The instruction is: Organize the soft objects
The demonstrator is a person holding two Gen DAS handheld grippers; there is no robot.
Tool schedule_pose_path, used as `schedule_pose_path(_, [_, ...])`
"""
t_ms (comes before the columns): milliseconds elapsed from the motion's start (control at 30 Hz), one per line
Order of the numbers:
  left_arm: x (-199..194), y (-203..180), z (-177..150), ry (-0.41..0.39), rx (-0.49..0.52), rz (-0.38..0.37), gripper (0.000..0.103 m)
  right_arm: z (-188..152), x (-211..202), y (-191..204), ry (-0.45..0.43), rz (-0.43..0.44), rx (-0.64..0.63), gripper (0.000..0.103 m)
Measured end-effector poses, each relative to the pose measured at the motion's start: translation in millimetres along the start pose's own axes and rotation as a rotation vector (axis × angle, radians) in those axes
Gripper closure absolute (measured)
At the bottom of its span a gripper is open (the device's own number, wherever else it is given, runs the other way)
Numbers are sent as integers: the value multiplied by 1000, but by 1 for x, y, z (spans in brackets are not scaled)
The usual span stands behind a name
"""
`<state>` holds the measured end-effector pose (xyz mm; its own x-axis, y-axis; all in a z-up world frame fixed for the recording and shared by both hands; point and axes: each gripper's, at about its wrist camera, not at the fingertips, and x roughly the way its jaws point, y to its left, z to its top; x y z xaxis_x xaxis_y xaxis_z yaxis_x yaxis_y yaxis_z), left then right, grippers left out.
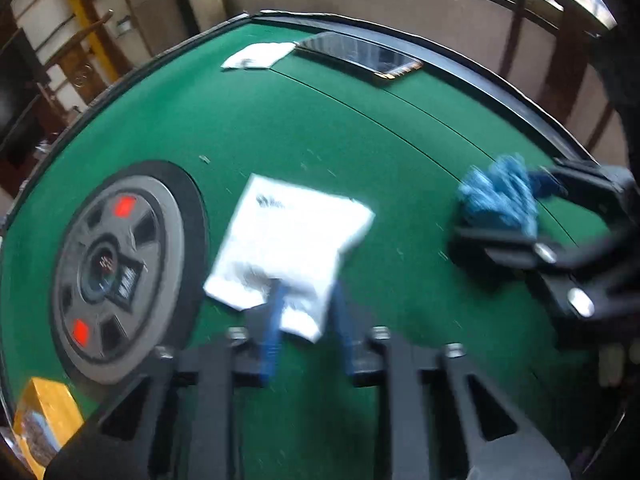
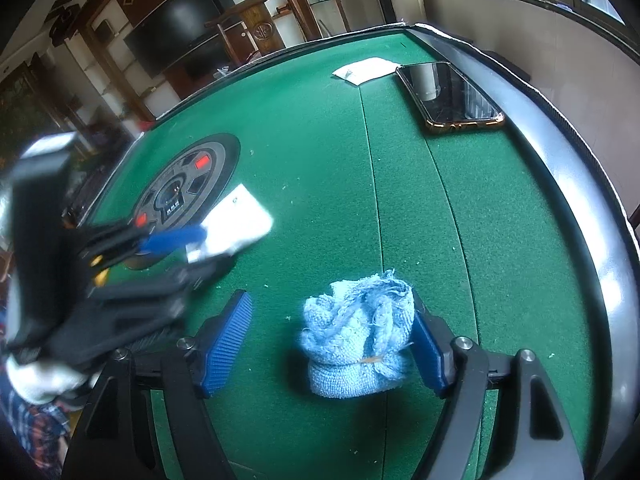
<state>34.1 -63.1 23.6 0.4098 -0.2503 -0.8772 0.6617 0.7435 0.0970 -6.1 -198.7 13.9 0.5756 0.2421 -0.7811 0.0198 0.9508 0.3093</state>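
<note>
- Right under our right-wrist camera sits the blue cloth (image 2: 358,336), a crumpled, frayed bundle resting on the green felt table (image 2: 320,140).
- Our right gripper (image 2: 332,344) is spread wide around that cloth: the right blue pad touches its side, while the left pad (image 2: 226,344) stands clear of it with bare felt between.
- From the left-wrist view we see the same blue cloth (image 1: 500,196) between the black fingers of the right gripper (image 1: 492,208), close to the table's raised black rim.
- Left of the cloth, our left gripper (image 1: 306,320) has its blue fingers (image 1: 272,332) on either side of the near edge of a white packet (image 1: 292,240); motion blur keeps us from telling whether they are pinching it or only bracketing it.
- In the right-wrist view the white packet (image 2: 236,226) lies at the tips of the left gripper (image 2: 200,246), and whether it is lifted or flat on the felt we cannot tell.
- Farther left of the cloth, a round grey control dial (image 2: 184,188) with red squares is set into the felt; the packet overlaps its edge in this view.
- Beyond the cloth, near the far rim, a dark smartphone (image 2: 450,96) lies face up, with a second white packet (image 2: 366,69) just beside it.
- A yellow box (image 1: 42,420) shows at the lower left of the left-wrist view.
</note>
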Motion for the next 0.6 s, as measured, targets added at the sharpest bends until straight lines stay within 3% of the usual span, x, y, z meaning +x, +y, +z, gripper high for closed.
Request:
schedule_pose_path(200, [-35, -5, -43, -21, -75, -21, 91, -4, 3, 11, -3, -53, -57, 33])
schedule_pose_path(267, [-59, -4, -60, -60, -119, -27, 91, -6, 4, 15, -5, -80, -82, 39])
schedule_pose_path(400, [-107, -2, -96, -172, -206, -76, 90, -6, 2, 16, -16, -122, -99, 62])
schedule_pose_path(600, [-167, 30, -169, -340, -424, -90, 64, -4, -2, 2, -34, -86, -35, 66])
